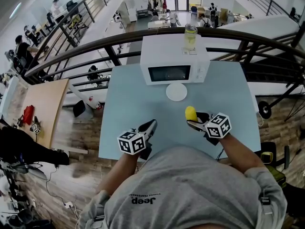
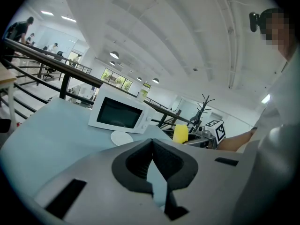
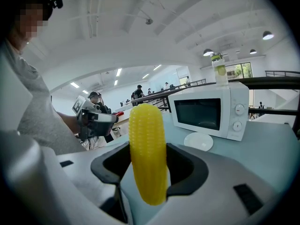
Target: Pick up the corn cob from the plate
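Note:
A yellow corn cob (image 1: 190, 112) stands upright between the jaws of my right gripper (image 1: 194, 119), which is shut on it above the pale blue table (image 1: 127, 104). In the right gripper view the corn cob (image 3: 147, 125) fills the gap of the right gripper (image 3: 148, 148). The small white plate (image 1: 177, 92) lies bare in front of the microwave, beyond the cob. My left gripper (image 1: 150, 125) hovers at the table's near side with its jaw tips touching and nothing held. In the left gripper view the left gripper (image 2: 152, 142) is shut, and the corn cob (image 2: 180, 133) shows off to the right.
A white microwave (image 1: 174, 61) stands at the table's far edge with a bottle (image 1: 190, 36) on top. A dark railing (image 1: 95, 44) runs behind the table over a drop to a lower floor. A wooden desk (image 1: 45, 104) sits off to the left.

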### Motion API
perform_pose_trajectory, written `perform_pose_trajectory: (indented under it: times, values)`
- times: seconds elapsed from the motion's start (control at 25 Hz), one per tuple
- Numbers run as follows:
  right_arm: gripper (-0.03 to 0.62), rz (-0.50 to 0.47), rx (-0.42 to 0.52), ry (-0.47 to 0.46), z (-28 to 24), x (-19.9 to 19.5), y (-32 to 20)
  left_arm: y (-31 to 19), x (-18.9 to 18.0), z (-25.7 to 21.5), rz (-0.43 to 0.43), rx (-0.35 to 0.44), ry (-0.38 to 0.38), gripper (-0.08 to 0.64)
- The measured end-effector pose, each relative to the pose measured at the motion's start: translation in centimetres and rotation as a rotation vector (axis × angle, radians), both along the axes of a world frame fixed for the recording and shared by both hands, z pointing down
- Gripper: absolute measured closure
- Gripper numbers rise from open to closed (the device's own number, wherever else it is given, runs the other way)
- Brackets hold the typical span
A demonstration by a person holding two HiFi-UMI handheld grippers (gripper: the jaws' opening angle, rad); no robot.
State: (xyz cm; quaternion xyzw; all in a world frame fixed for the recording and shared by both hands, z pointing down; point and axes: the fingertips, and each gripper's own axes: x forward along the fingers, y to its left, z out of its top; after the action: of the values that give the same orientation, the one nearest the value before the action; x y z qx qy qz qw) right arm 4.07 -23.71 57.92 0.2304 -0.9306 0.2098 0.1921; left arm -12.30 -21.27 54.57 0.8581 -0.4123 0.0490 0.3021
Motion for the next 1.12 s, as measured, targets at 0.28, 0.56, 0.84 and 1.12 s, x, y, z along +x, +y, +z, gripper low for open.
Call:
perform_pose_trajectory:
  times: [0.28,0.56,0.84,1.12]
  values:
    - [0.351,-0.005,0.010,-0.002,0.04,-0.03,0.00,0.01,0.08,0.10,0.001,0.001,-0.002,0.541]
    - [0.351,-0.011,0.013,-0.002,-0.23,-0.05,0.17,0.10,-0.01,-0.13,0.002,0.004,-0.005,0.541]
    - [0.351,-0.017,0.011,-0.002,-0.18,0.12,0.53,0.26,0.11,-0.19,0.005,0.004,-0.008,0.541]
    - [0.351,-0.017,0.011,-0.002,-0.28,0.28,0.64,0.33,0.09,-0.36,0.005,0.005,-0.009,0.541]
